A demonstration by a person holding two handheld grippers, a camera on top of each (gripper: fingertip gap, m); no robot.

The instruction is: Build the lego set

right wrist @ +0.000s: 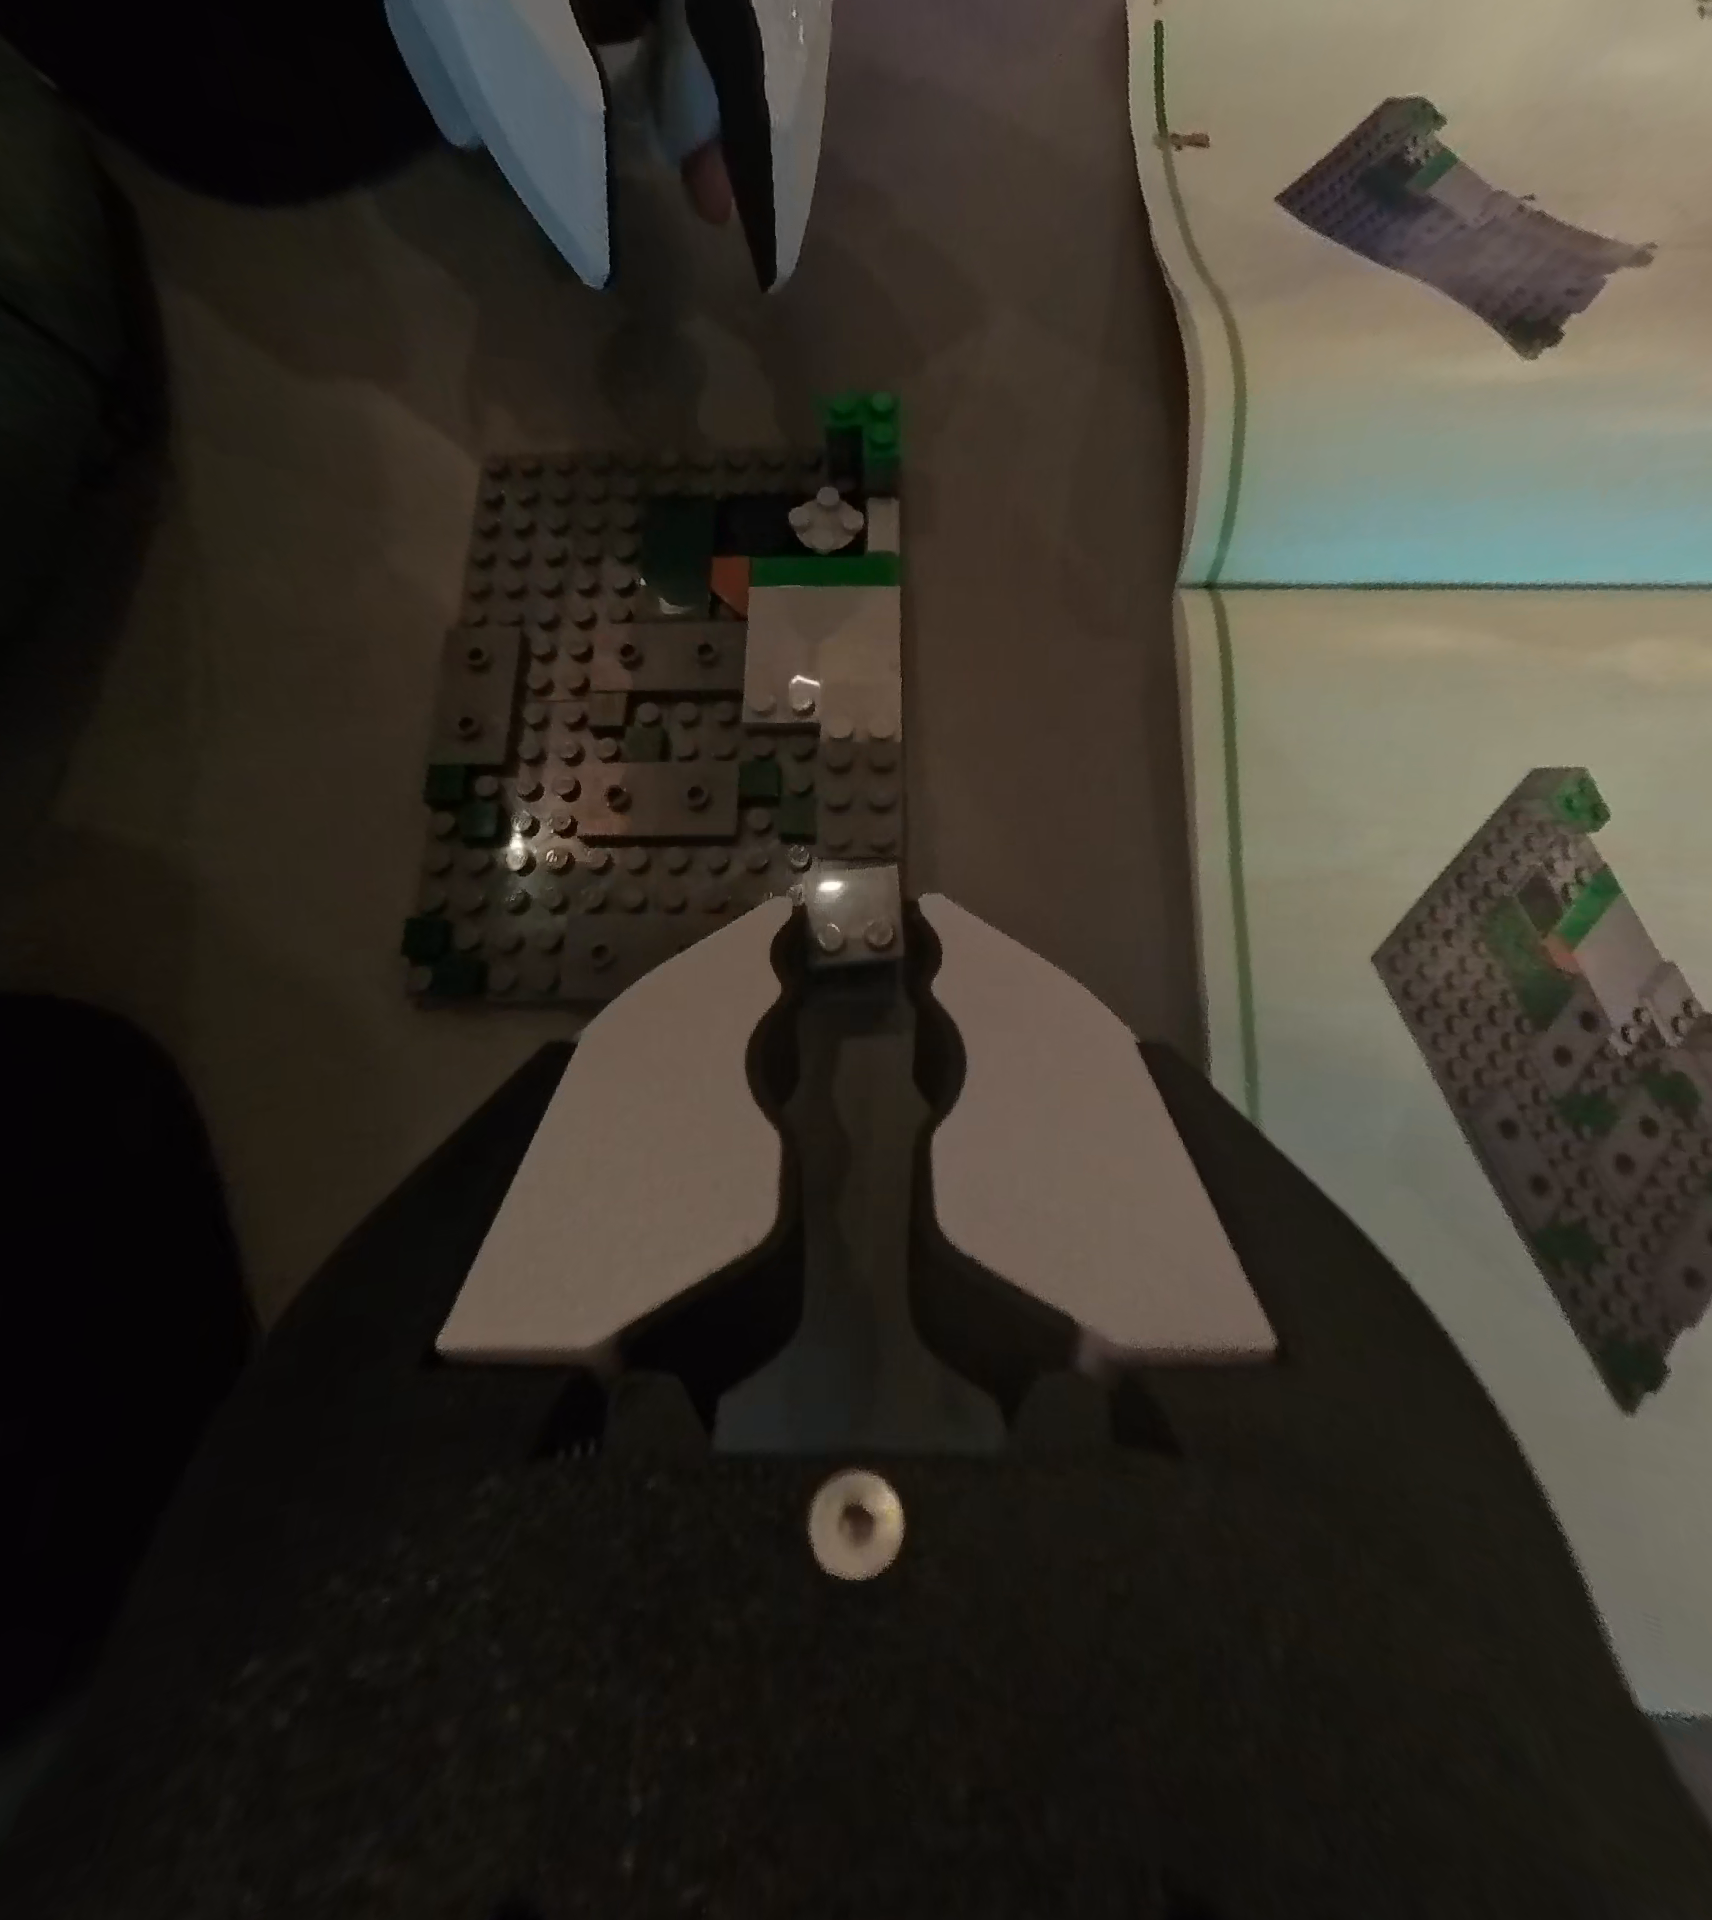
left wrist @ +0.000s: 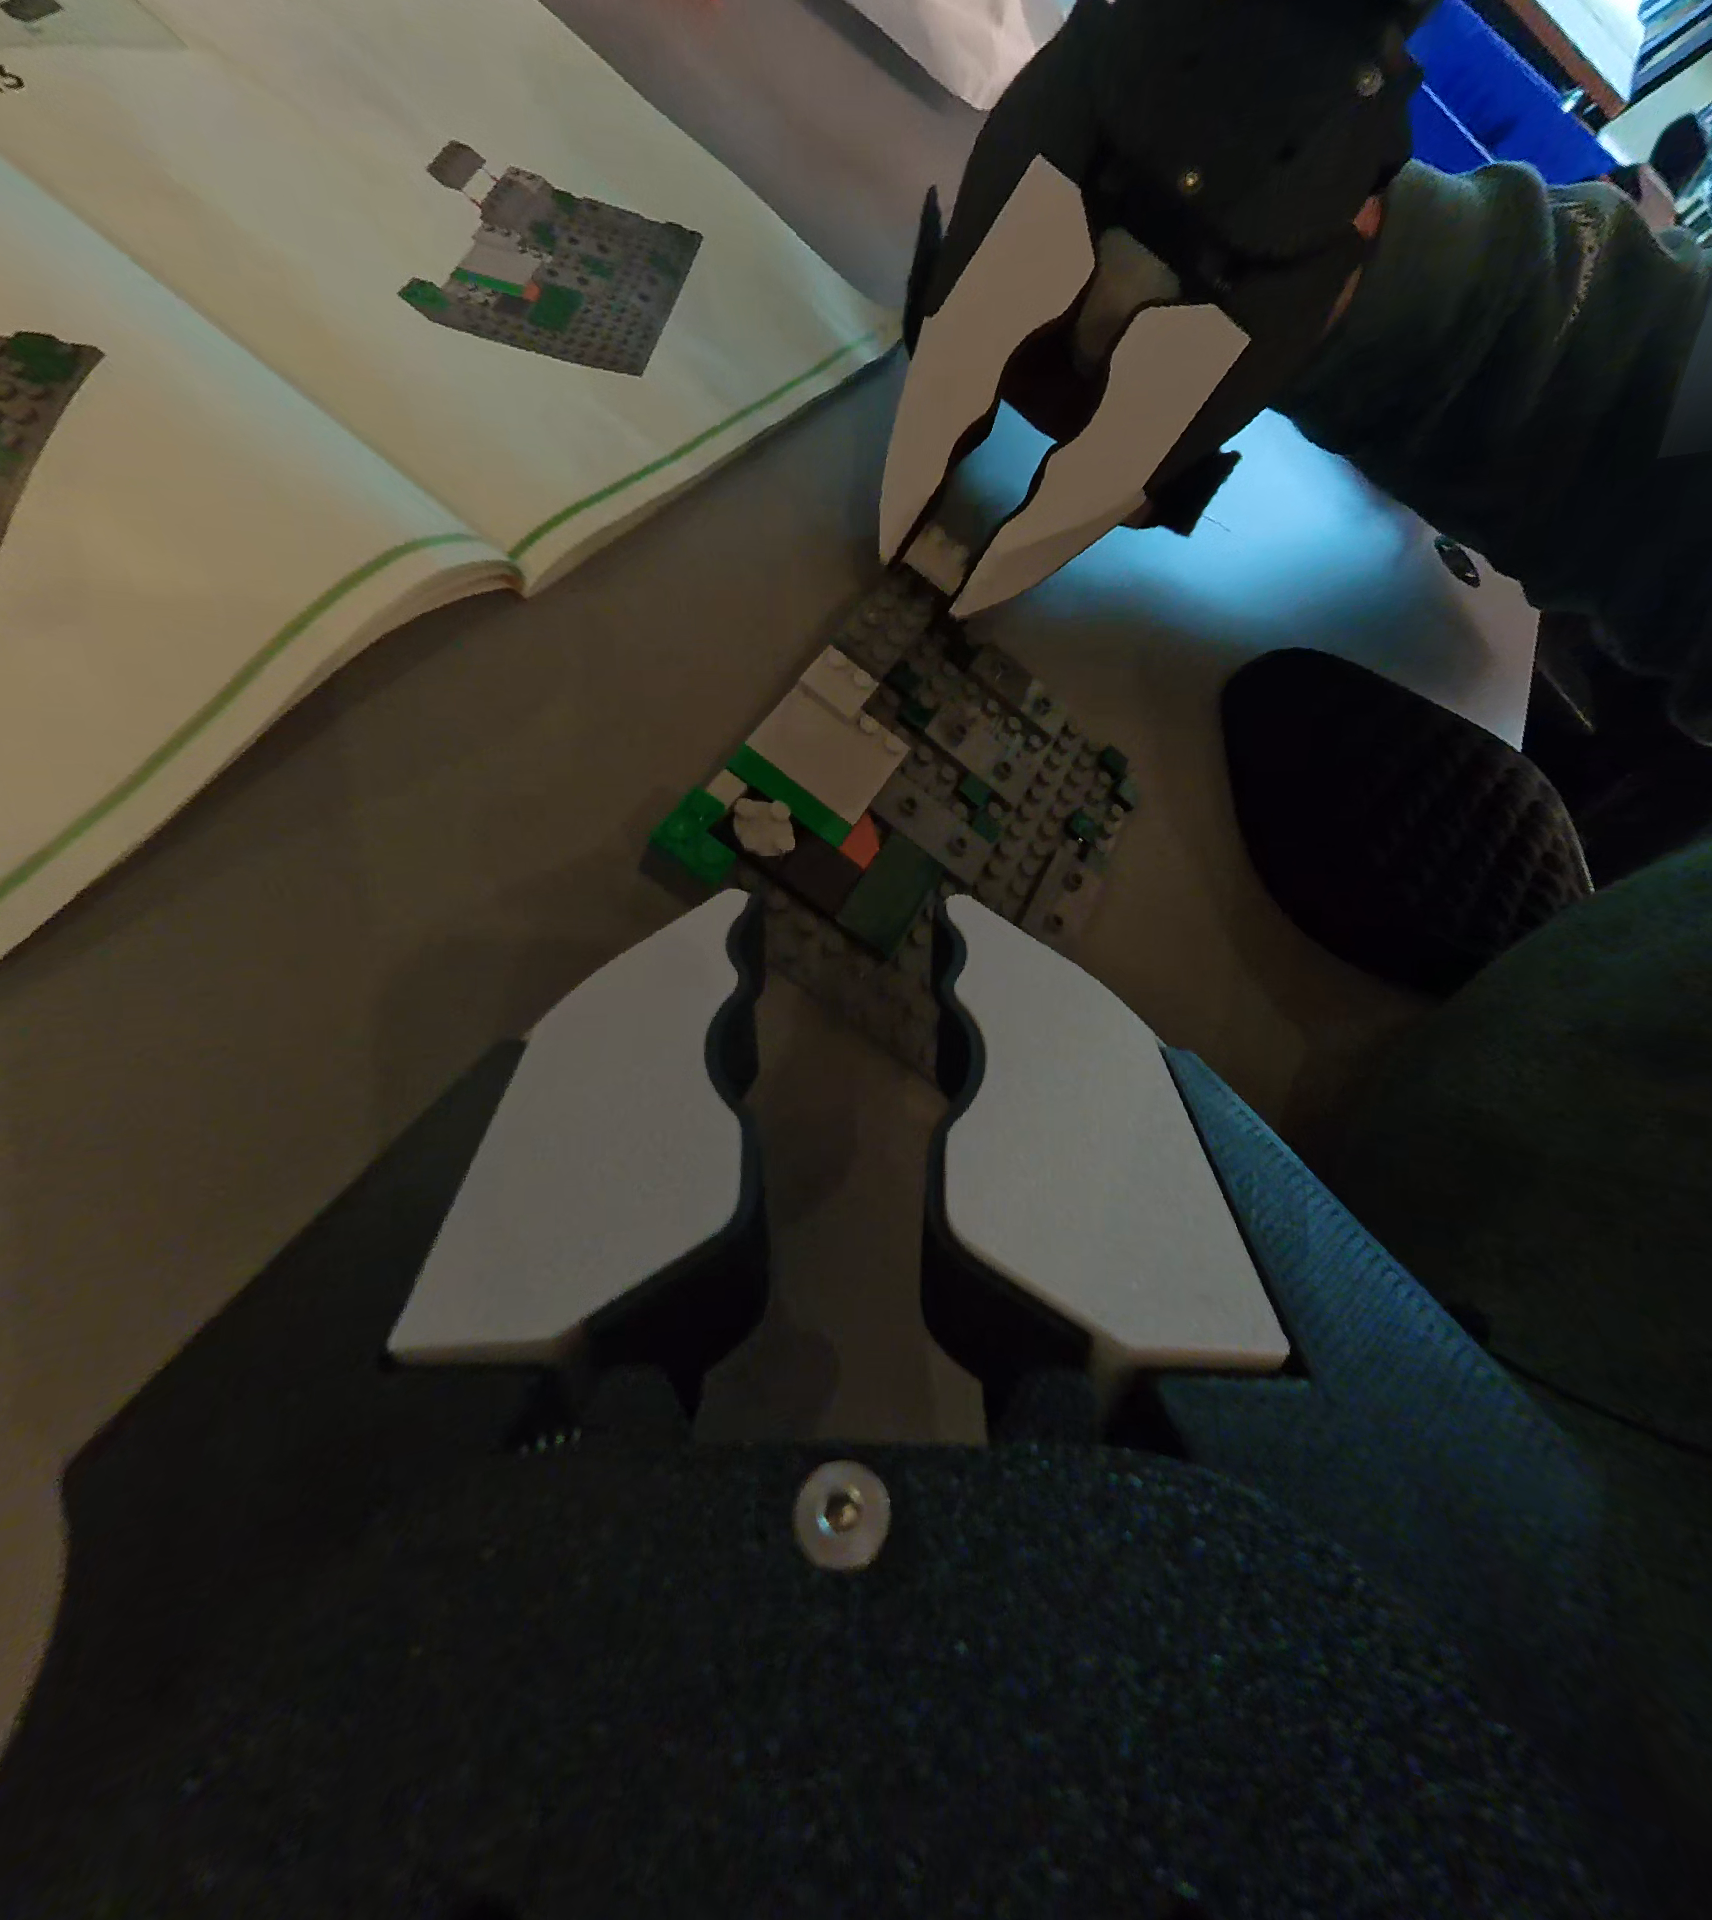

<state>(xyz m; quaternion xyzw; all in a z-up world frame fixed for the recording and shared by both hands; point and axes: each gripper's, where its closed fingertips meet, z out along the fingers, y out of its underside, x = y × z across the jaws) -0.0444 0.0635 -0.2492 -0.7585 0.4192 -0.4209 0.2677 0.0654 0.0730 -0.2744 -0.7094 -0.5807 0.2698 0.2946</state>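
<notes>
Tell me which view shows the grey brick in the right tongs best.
Right wrist view: the grey brick sits close between the right tongs, studs visible. The left wrist view shows only a small pale piece far off, mostly hidden by the tongs.

Two claws (left wrist: 844, 914) (right wrist: 854, 914), one baseplate (right wrist: 561, 582), one booklet (left wrist: 312, 416), seemingly one loose brick (right wrist: 852, 930).

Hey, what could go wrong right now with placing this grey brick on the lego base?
1. The right gripper holds the small grey brick at the baseplate corner; pressing there may tip or slide the plate.
2. The left gripper only straddles the opposite edge, so bracing looks weak.
3. The jaws cover the brick's sides, so stud alignment is hard to judge.
</notes>
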